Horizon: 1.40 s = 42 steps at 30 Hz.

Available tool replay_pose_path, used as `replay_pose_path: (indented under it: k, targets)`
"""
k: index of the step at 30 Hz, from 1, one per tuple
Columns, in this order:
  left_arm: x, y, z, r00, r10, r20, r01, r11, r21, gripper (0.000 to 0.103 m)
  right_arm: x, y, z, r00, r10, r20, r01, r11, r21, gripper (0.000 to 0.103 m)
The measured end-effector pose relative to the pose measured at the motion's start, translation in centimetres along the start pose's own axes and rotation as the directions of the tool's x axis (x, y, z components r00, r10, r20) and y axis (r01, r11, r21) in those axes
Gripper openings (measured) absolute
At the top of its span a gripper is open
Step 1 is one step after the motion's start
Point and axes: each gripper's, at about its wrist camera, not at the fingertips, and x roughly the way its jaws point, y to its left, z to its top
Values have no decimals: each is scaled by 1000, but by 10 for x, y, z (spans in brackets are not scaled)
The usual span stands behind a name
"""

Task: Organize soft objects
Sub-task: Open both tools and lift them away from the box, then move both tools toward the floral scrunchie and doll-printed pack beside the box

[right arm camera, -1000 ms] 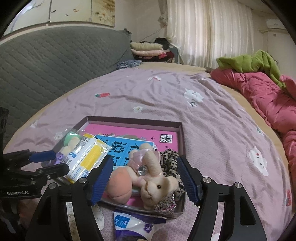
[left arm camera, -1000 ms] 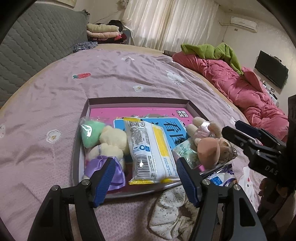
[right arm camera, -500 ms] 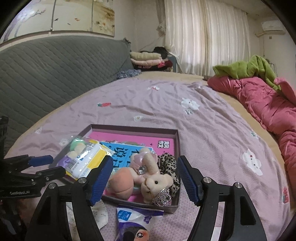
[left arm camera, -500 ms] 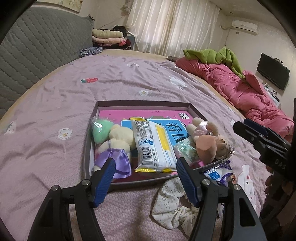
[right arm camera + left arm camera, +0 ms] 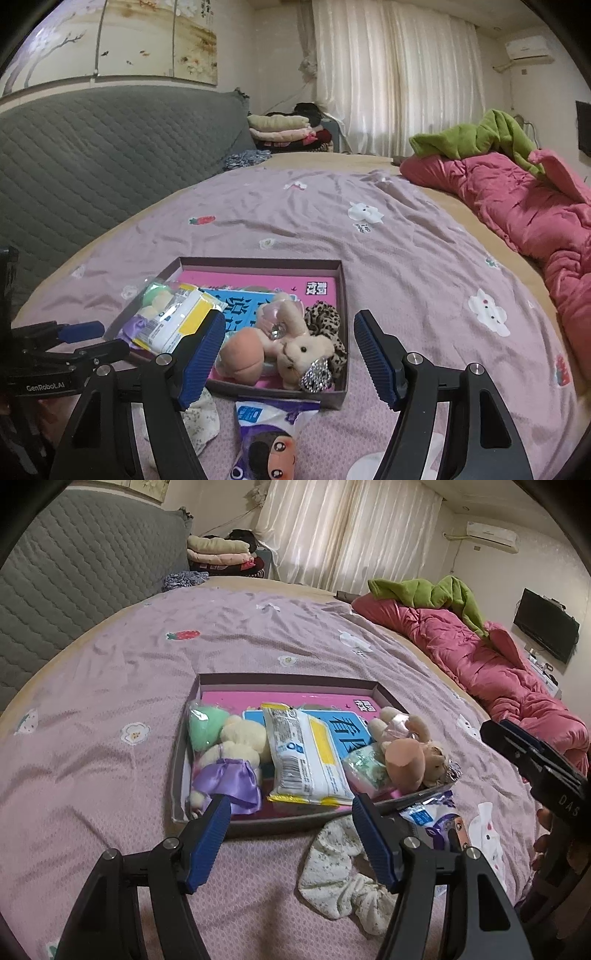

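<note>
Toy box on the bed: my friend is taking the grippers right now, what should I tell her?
Left gripper: open, holding nothing.
Right gripper: open, holding nothing.
In the box already: bunny plush, doll in purple dress, tissue pack, leopard scrunchie.
Left to put in: floral scrunchie and the cartoon tissue packet, both on the bedsheet just in front of the box.

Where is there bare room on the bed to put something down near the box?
Free: the purple sheet left of the box, beyond its far wall, and right of it toward the pink quilt. Crowded: inside the box and along its near edge, where the floral scrunchie and snack packet lie.
</note>
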Motion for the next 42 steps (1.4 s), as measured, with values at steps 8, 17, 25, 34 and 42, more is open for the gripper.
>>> replay_pose_path:
  k: [8,17,25,34,42]
  targets:
    - [-5,-8,-8,1000,-13,-13,13,1000,19,68,-7,6,-11,1000,6,-31,-6,1000,4,74]
    - [-11,-17,-23,998,-32,-50,34,999,30,68,-16,9,-24,998,-3,-65,3,1000,1,74]
    - [-16,-29,-34,997,-39,-72,43,998,51,68,-21,4,-40,993,-3,-122,8,999,42,74]
    - [-9,-41,-51,987,-67,-144,76,995,61,68,-18,-11,-63,975,-28,-220,53,993,105,74]
    - [3,-53,-66,973,-77,-217,95,993,73,68,-16,-15,-74,967,-33,-252,60,993,100,74]
